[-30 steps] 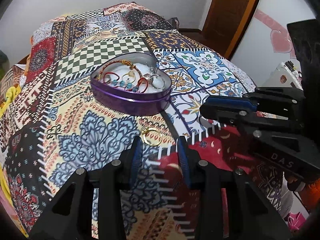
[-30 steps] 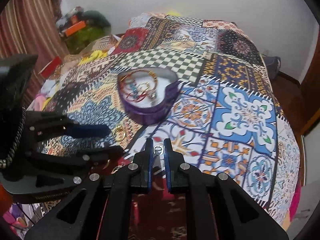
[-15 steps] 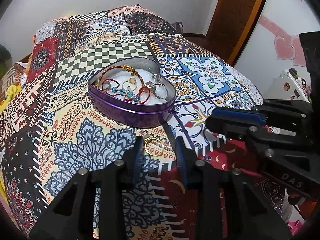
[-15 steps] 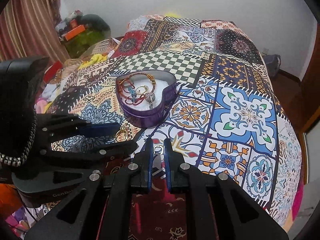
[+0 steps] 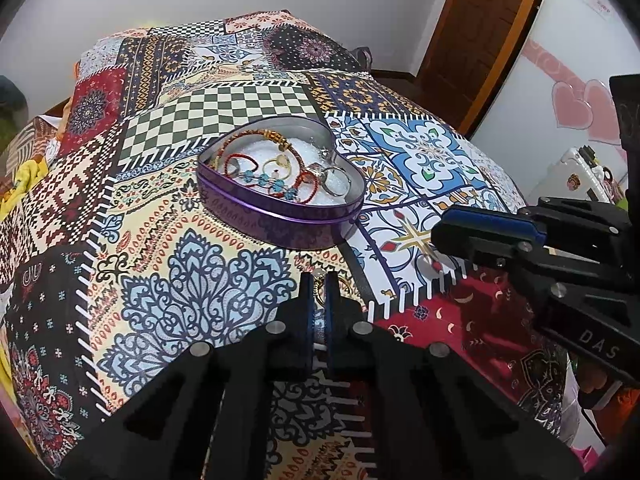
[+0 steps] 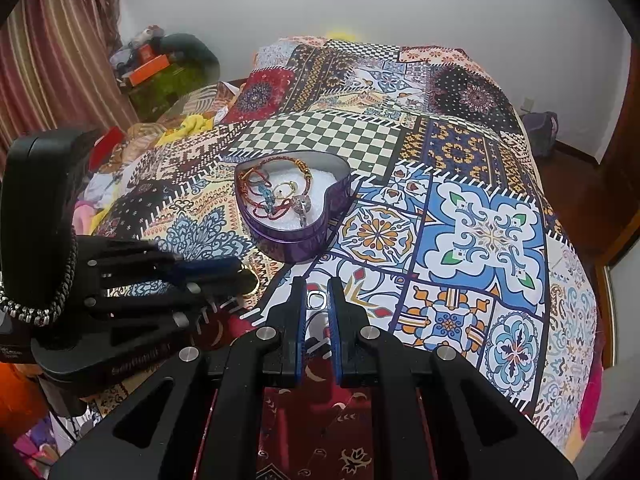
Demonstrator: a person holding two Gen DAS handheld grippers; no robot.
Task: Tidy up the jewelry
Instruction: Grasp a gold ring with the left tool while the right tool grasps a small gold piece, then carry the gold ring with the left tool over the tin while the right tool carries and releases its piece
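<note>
A purple heart-shaped tin [image 5: 280, 218] sits open on the patchwork bedspread [image 5: 180, 288], holding red cord bracelets, blue beads and rings. My left gripper [image 5: 319, 280] is just in front of the tin, its jaws closing tight on a gold ring [image 5: 318, 288] that stands between the pads. To its right my right gripper [image 6: 316, 286] is shut on a small silver ring [image 6: 316, 300], low over the bedspread. In the right wrist view the tin [image 6: 288, 236] lies ahead and the left gripper [image 6: 244, 274] is at the left.
The bed fills most of both views and drops off at its right edge [image 6: 576, 320]. A wooden door [image 5: 480, 40] stands beyond the far right corner. Piled clothes and boxes [image 6: 152, 72] and a striped curtain [image 6: 48, 60] lie to the left.
The left gripper's jaws have closed from wide apart onto the gold ring, which lay flat on the bedspread before. The right gripper keeps its hold on the silver ring.
</note>
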